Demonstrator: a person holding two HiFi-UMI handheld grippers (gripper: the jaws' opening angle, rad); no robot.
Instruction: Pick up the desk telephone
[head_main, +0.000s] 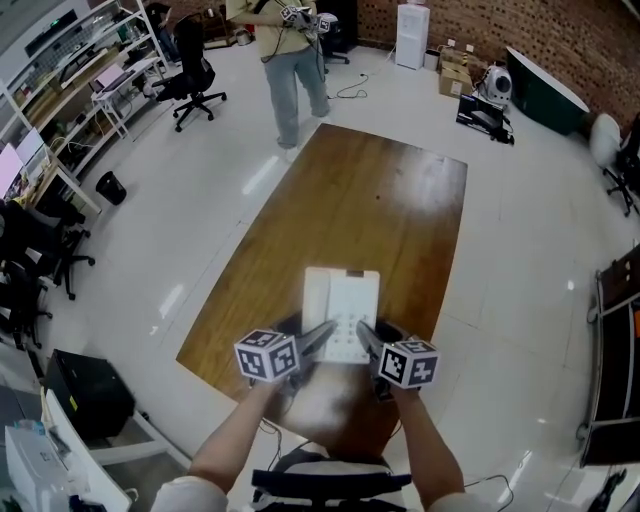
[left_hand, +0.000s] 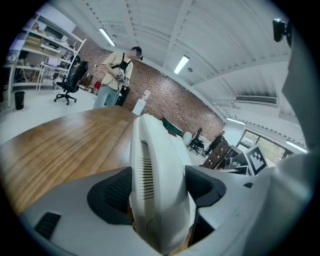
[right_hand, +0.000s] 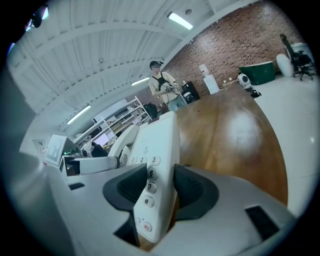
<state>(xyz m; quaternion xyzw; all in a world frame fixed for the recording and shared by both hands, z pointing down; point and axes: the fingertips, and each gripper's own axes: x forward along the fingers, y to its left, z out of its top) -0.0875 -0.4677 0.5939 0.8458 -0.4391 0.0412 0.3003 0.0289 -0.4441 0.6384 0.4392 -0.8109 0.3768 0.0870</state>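
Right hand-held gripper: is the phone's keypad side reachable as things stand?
Likely yes: the right hand-held gripper is clamped on the telephone at its keypad edge; the left hand-held gripper holds the handset side.

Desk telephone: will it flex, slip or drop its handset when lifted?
The desk telephone looks like a rigid moulded shell, so flexing is unlikely. Its smooth plastic may slide between the pads of the left gripper and right gripper. The handset seems to rest loosely on top, so tilting could tip it off.
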